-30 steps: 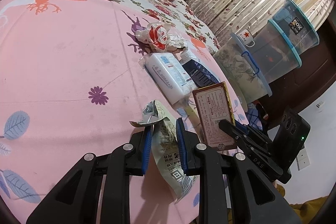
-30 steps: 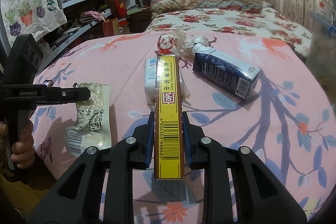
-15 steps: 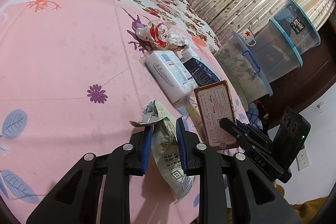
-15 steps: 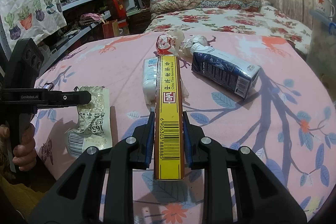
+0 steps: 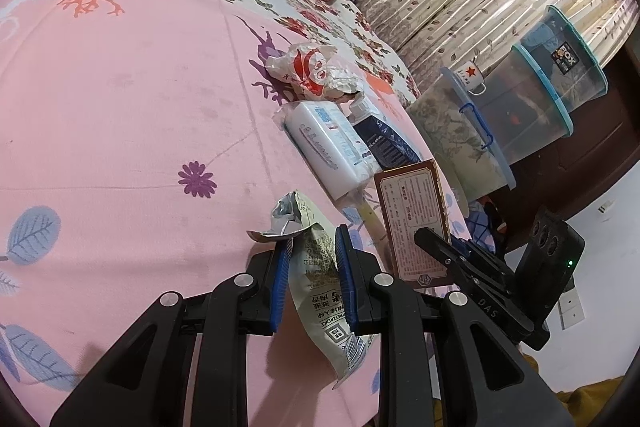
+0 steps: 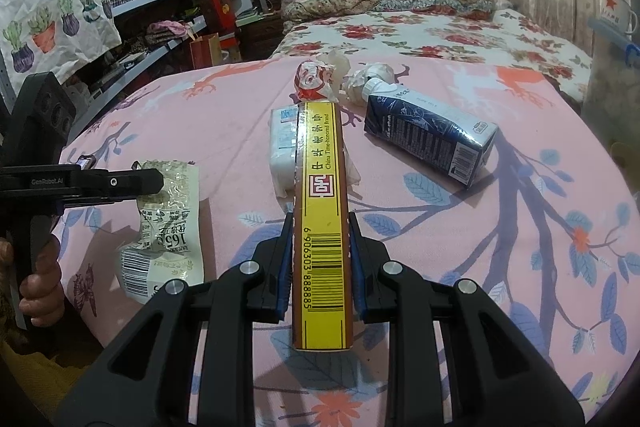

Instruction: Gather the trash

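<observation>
Yellow box [image 6: 323,227] lengthwise, pointing away

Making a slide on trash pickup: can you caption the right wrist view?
Right claw grips a yellow-edged box above the pink sheet; left claw holds a snack wrapper.

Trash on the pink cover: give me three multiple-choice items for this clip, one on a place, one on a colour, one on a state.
1. Where does the dark blue carton lie?
A. on the pink cover
B. in the right claw
C. on the shelves

2. What colour is the barcode side of the long box?
A. green
B. yellow
C. white

3. What is the left claw doing?
A. open over the cover
B. shut on nothing
C. shut on the torn snack packet

Key: 1 A, the carton lies on its side on the cover, apart from both claws. 2 B, yellow with a black barcode. 3 C, both blue pads press the packet.
</observation>
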Demonstrator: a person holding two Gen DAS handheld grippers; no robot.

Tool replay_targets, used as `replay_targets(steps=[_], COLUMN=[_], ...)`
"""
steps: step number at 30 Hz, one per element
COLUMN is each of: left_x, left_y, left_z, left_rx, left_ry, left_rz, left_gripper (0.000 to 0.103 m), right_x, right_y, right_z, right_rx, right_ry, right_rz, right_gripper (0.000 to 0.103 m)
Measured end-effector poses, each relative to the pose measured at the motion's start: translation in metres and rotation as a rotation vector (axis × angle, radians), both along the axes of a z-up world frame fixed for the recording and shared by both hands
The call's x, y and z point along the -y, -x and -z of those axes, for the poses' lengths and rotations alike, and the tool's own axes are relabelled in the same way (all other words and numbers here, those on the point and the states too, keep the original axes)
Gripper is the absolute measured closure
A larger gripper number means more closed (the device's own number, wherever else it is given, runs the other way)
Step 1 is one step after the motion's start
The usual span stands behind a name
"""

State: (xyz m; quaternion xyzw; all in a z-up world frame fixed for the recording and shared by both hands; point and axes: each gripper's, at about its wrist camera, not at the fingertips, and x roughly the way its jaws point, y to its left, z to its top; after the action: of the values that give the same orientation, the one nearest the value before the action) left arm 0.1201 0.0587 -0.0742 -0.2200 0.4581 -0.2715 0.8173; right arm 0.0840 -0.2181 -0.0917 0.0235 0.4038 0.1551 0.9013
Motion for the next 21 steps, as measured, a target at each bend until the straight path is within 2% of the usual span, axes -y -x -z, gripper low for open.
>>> replay_targets(steps=[8, 15, 21], left_x=[0.0, 0.008, 0.012], left_y=[0.001, 0.005, 0.002], left_z=[0.0, -0.011, -0.01], left_rx=[0.008, 0.041, 0.029], left_ry=[-0.008, -0.011, -0.019], left_rz=[0.009, 0.022, 0.023], left_gripper=[0.082, 0.082, 0.082], right_x=[-0.002, -0.003, 0.0], right_y=[0.0, 0.007, 0.008], right_z=[0.0, -0.004, -0.004], right_rx=[-0.001, 0.025, 0.022], right_ry=[-0.005, -0.009, -0.01], right_rz=[0.0, -0.019, -0.015], right_gripper=[0.077, 0.077, 0.077])
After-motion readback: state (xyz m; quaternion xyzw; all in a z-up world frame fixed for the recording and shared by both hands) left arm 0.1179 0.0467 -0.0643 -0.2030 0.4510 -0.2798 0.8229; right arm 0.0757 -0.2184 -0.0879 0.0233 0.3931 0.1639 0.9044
